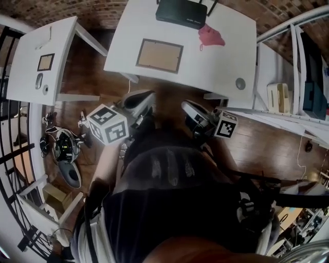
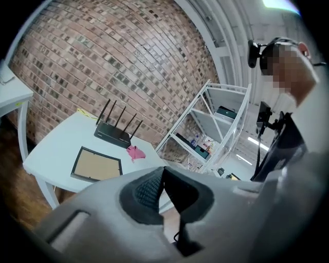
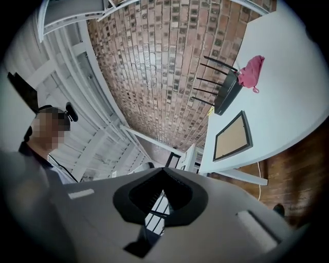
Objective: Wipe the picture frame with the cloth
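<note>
A dark-rimmed picture frame (image 1: 159, 55) with a tan backing lies flat on the white table (image 1: 226, 61). The pink cloth (image 1: 211, 36) is crumpled further back on the table, beside a black router (image 1: 181, 13). Both grippers are held close to the person's body, short of the table's near edge. My left gripper (image 1: 144, 98) is shut with nothing in it, and so is my right gripper (image 1: 189, 107). The left gripper view shows the frame (image 2: 96, 164) and cloth (image 2: 135, 152) above its closed jaws. In the right gripper view, the frame (image 3: 232, 137) and cloth (image 3: 251, 72) appear tilted sideways.
A second white table (image 1: 31, 77) at the left carries a small frame (image 1: 46, 62). White shelving (image 1: 303, 67) stands at the right. Shoes (image 1: 67, 151) lie on the wooden floor at the left. A small grey disc (image 1: 240, 83) sits near the main table's right corner.
</note>
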